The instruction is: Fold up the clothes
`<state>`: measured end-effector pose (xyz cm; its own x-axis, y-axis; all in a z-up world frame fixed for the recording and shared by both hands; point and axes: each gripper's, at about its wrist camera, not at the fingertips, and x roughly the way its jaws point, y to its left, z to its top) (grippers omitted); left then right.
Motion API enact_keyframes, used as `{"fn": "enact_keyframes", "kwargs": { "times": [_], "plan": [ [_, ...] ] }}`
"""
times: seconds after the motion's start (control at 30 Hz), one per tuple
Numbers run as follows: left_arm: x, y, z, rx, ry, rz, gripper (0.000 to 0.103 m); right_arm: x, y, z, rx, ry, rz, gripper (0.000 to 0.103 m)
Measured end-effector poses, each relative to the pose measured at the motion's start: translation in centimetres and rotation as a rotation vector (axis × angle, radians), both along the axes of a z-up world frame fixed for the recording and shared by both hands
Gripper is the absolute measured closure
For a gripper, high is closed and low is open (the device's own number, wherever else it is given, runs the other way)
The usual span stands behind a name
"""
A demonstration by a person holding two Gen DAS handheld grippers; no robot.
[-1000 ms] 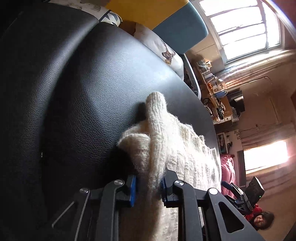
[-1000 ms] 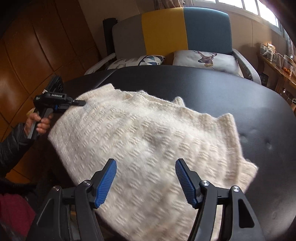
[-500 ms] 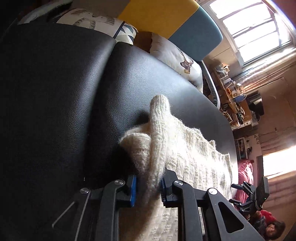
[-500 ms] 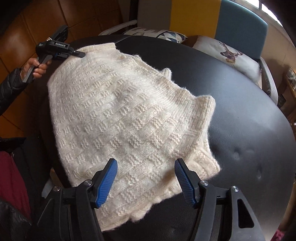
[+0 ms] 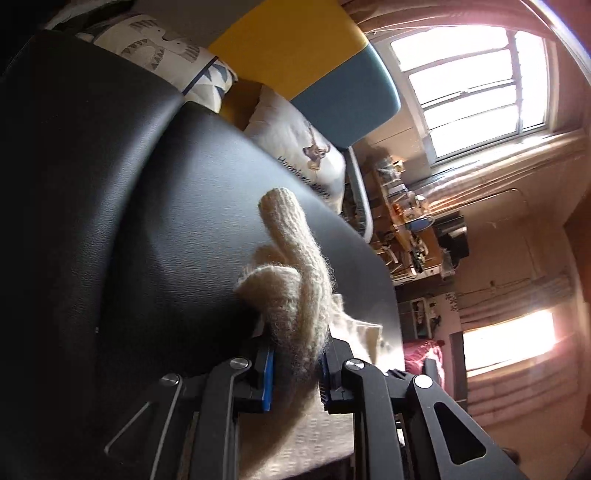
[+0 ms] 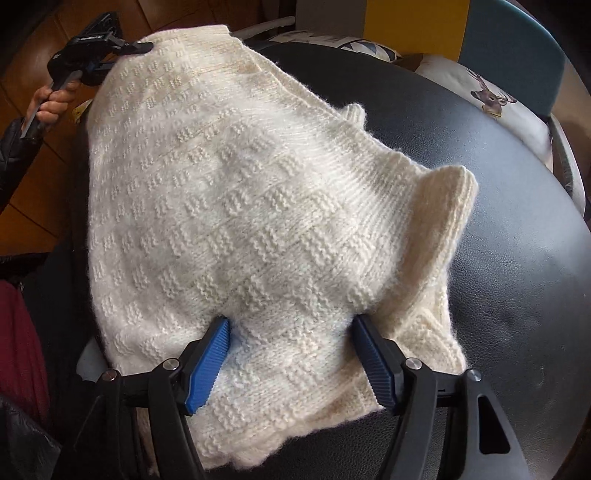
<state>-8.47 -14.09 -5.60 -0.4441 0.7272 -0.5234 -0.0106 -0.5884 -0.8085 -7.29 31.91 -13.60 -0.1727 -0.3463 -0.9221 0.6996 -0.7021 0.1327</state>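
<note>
A cream knitted sweater lies spread over a black leather table. My right gripper is open, its blue pads resting on the near part of the sweater, with knit between and under them. My left gripper is shut on a bunched edge of the sweater, which sticks up past its fingers. In the right wrist view the left gripper shows at the far left corner of the sweater, held by a hand.
A yellow and blue sofa with a deer cushion and a patterned cushion stands beyond the table. Wooden wall panels are at the left. A cluttered shelf lies under the window.
My right gripper has come down and forward onto the sweater, which now fills its view. The left gripper keeps its hold and has tilted, lifting the sweater corner.
</note>
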Motion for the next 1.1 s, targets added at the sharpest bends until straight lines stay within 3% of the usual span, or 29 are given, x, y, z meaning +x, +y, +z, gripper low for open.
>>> {"fn": "enact_keyframes", "kwargs": {
  "times": [0.23, 0.43, 0.7, 0.83, 1.1],
  "plan": [
    [0.3, 5.7, 5.2, 0.150, 0.048, -0.011, 0.085, 0.1, 1.0, 0.0, -0.069, 0.032, -0.066, 0.032],
    [-0.8, 11.5, 6.3, 0.231, 0.000, 0.009, 0.085, 0.4, 2.1, 0.0, -0.130, 0.065, -0.098, 0.032],
    [-1.2, 21.8, 4.7, 0.203, -0.072, -0.081, 0.085, 1.1, 3.2, -0.1, -0.241, 0.092, -0.129, 0.032],
    [-0.6, 26.3, 2.5, 0.133, -0.124, -0.129, 0.085, 1.2, 2.3, -0.2, -0.289, 0.102, -0.138, 0.032],
    [0.3, 31.1, -0.4, 0.052, -0.192, -0.178, 0.085, 1.1, 2.1, -0.5, -0.332, 0.116, -0.152, 0.032]
  ]
}}
